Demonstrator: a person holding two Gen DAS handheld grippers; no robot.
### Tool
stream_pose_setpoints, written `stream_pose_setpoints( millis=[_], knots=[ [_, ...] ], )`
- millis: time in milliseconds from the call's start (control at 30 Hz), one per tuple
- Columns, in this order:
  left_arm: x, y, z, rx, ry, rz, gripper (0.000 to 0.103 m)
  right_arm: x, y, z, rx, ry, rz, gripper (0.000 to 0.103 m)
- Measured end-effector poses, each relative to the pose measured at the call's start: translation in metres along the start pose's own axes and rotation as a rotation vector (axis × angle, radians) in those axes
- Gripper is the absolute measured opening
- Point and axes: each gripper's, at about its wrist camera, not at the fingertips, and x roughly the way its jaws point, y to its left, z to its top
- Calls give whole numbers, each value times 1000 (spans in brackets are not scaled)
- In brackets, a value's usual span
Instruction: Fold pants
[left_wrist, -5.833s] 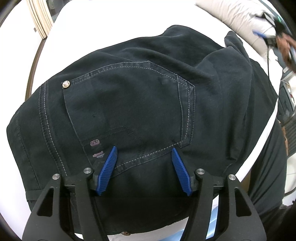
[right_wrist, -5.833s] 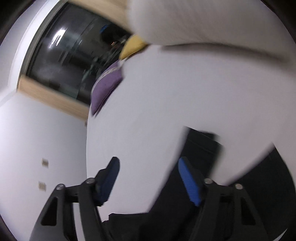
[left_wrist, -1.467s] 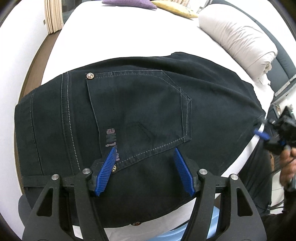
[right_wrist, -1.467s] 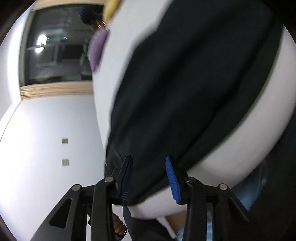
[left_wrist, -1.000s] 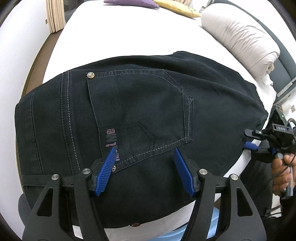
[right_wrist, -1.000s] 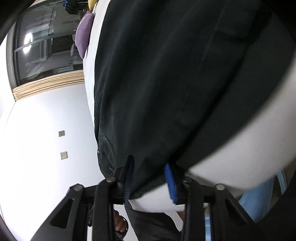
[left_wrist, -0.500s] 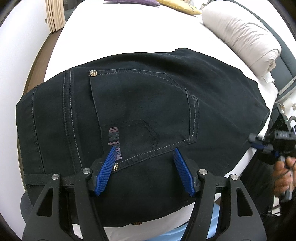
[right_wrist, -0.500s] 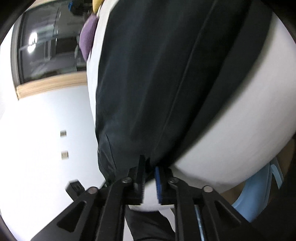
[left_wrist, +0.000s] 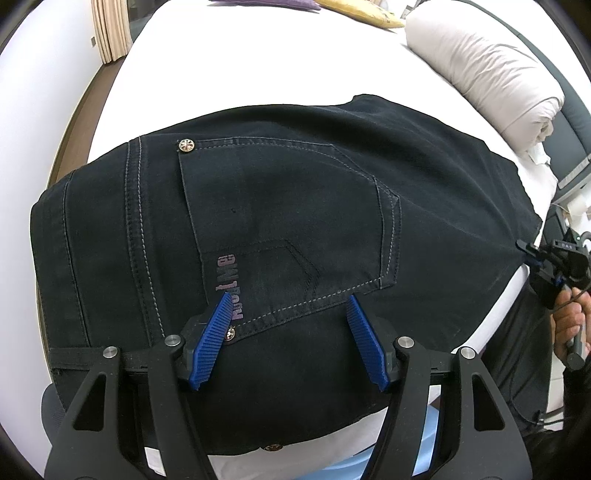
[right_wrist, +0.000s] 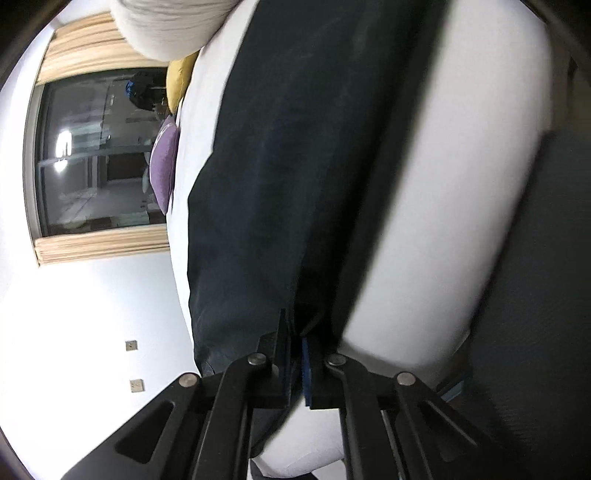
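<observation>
The dark pants lie across the white bed, filling the middle of the left wrist view, back pocket up and seemingly already doubled leg over leg. The left gripper hangs over the waistband area with its jaws apart, holding nothing. At the frame's right edge the right gripper has its jaws clamped on the pants' edge. Judging by this, the crosswise folds remain.
</observation>
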Motion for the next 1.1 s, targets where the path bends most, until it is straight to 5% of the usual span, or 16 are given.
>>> stream_pose_setpoints(
  millis=[67,233,333,367,400,700,867,900,967,1033,1100],
  knots=[
    [0,0,0,-1,-1,0,63,-1,1,2,-7,8,-1,4],
    [0,4,-2,-4,-4,-7,63,-24,2,28,23,-80,23,31],
    [0,4,-2,-2,-3,-1,63,-37,-1,56,29,-160,22,26],
    [0,4,-2,-1,-3,2,63,-37,-3,62,28,-159,8,8],
    [0,3,-2,0,-2,3,63,-37,-5,66,31,-157,-13,3],
    [0,0,-1,6,2,8,63,-55,-12,68,-8,-181,-63,2],
    [-7,-2,1,-1,-7,16,63,-76,-7,80,-36,-259,-142,17],
    [-10,-3,2,-2,-15,18,63,-85,-6,82,-30,-292,-203,30],
    [-22,-13,8,8,-56,10,63,-106,2,80,-18,-383,-325,33],
    [-30,-28,20,29,-102,-27,63,-110,29,76,-158,-411,-263,33],
    [-28,-44,34,61,-117,-36,63,-78,59,67,-255,-255,-97,32]
  ],
)
